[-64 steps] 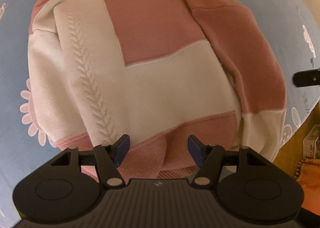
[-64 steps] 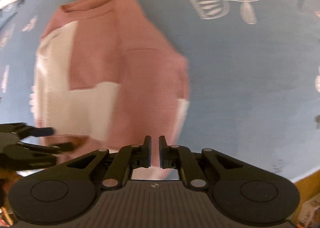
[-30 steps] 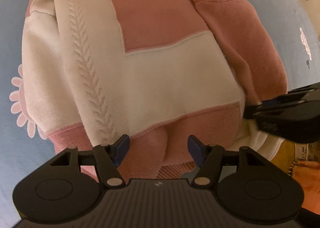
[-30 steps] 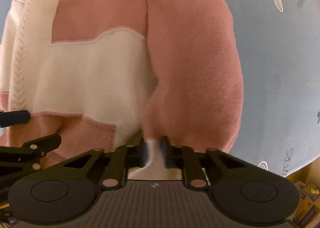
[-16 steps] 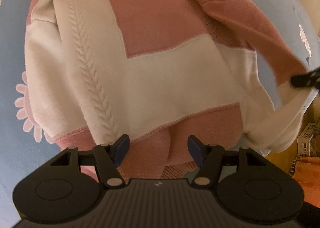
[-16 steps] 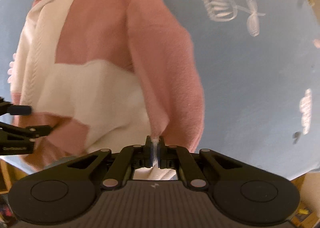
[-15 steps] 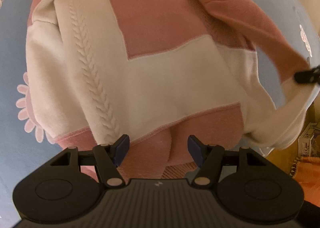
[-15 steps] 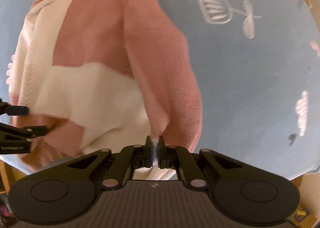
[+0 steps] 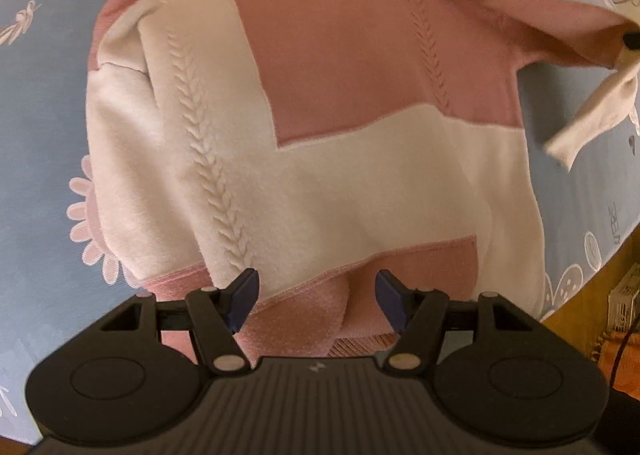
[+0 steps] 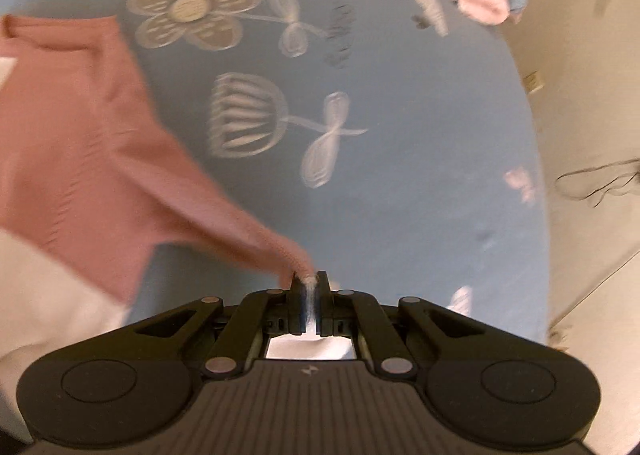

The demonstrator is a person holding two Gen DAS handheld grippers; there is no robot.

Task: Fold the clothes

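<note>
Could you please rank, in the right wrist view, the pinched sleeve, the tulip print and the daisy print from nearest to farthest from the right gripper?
1. The sleeve: clamped in the right gripper, running off left.
2. The tulip print: mid-sheet, ahead of the fingers.
3. The daisy print: farthest, near the top, left of centre.

A: sweater (image 9: pixel 320 175): fuzzy fleecy knit, pink and cream, raised braid stitching, ribbed hem.
B: sheet (image 10: pixel 400 195): smooth matt blue cloth, printed flowers. Left gripper (image 9: pixel 316 297)?
A: matt black plastic, ridged body (small shiny metal pins), blue pads (image 9: pixel 244 295) look rubbery.
</note>
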